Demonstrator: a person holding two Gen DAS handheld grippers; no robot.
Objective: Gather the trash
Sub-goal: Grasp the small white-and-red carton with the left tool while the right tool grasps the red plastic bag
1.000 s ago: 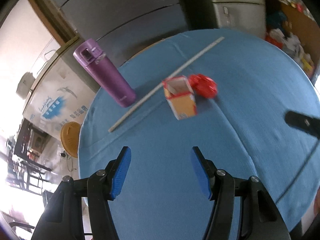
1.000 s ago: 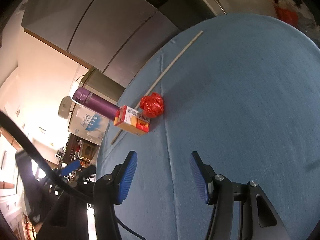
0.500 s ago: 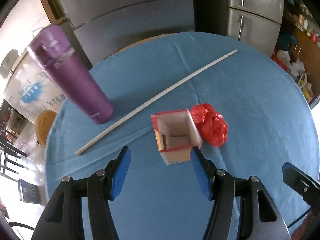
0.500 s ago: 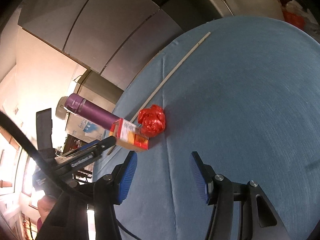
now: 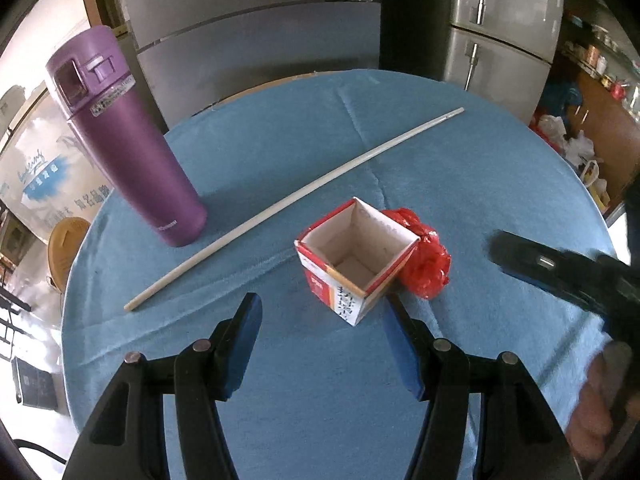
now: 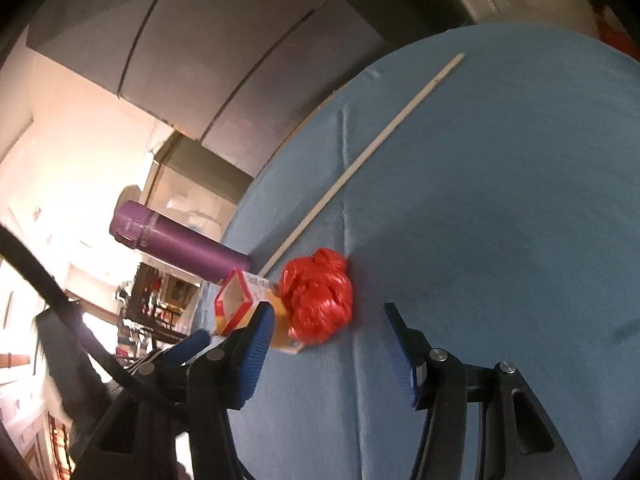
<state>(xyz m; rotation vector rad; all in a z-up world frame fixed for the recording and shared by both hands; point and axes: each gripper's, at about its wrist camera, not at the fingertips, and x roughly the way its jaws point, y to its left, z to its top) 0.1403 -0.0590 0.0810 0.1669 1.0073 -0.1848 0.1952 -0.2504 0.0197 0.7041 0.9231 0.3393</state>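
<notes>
A small open-topped carton stands on a round counter draped in blue cloth, its printed face too small to read, with a crumpled red plastic bag pressed against its right side. The left gripper hangs just short of the carton with its blue-padded jaws spread wide and nothing between them; the carton's lower right corner sits close beside the right pad. Seen from the right wrist, the right gripper is likewise spread and empty, the red bag lying just ahead of its gap, while its left finger covers the carton's lower part, so only the red rim and a strip of orange side show there. Whether any pad touches the carton cannot be told. From the left wrist the right gripper appears only as a blurred dark shape at the right edge, cut off by the frame, with an indistinct hand below it. A purple flask stands upright near the counter's left edge, and a long pale rod lies diagonally between flask and carton, apart from both. Beyond the rod the blue cloth runs bare to the far rim, and the right half of the counter is open. Grey cabinet fronts rise behind the far rim.
</notes>
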